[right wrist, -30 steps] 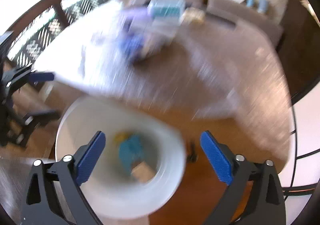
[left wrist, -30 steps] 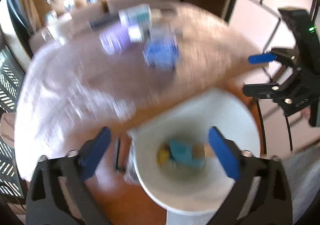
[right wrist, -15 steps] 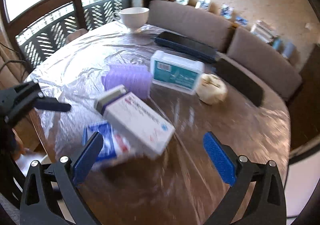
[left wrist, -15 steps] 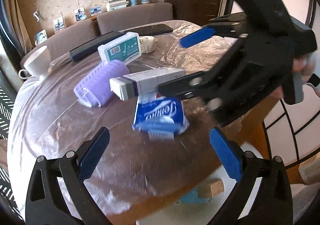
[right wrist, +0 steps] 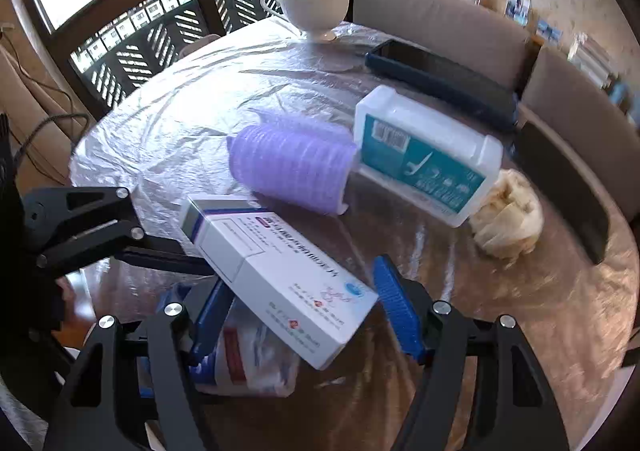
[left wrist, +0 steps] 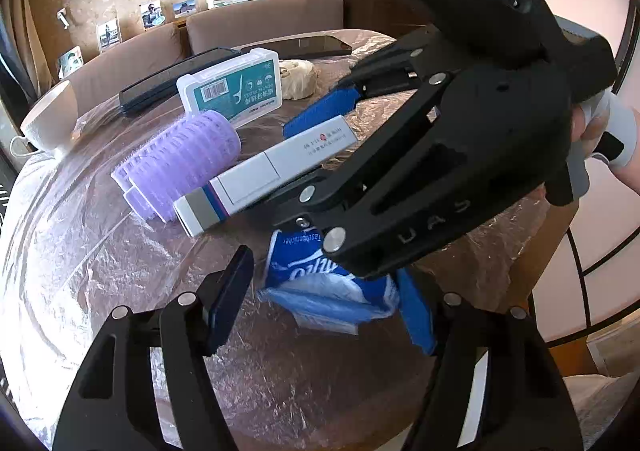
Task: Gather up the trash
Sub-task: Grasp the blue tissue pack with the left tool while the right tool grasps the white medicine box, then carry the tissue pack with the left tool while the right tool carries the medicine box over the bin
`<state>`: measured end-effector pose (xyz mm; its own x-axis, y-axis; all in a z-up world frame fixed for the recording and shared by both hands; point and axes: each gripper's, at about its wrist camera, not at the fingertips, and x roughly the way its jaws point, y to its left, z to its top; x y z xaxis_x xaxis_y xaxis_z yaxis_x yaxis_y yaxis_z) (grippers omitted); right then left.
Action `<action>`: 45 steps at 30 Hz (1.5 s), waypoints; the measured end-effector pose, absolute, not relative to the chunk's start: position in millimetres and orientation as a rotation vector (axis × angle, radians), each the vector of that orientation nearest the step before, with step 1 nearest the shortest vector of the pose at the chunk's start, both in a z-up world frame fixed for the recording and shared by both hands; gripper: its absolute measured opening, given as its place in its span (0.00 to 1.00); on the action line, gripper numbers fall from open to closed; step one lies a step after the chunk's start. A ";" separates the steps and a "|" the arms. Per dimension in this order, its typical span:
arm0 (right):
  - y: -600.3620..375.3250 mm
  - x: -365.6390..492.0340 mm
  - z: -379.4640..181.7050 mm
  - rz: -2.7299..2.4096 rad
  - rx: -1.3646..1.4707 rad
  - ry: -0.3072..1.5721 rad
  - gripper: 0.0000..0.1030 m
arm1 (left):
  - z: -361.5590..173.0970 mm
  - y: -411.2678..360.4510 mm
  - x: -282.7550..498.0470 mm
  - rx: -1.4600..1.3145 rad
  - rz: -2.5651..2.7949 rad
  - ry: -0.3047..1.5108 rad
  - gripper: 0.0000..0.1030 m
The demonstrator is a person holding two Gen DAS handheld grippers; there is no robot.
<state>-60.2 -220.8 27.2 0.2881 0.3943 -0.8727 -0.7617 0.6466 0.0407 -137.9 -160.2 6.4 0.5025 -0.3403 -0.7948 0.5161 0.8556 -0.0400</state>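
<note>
Both claws spread wide: right claw [right wrist: 304, 315] straddles the box [right wrist: 276, 275], left claw [left wrist: 324, 299] the tissue pack [left wrist: 328, 287]; they'll probably collide.

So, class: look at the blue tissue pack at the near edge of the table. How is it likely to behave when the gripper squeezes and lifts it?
The tissue pack looks soft: its plastic wrap is crumpled, so it will probably squash and sag rather than stay stiff. It seems light for its size. The glossy film may slip between the left gripper fingers, which straddle it, still open.

Black linkages, blue-padded fingers [left wrist: 232, 287]
</note>
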 end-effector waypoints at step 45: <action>-298.3 -117.0 63.0 0.702 0.045 0.998 0.18 | 23.4 -138.2 -154.2 0.132 -0.496 0.899 0.45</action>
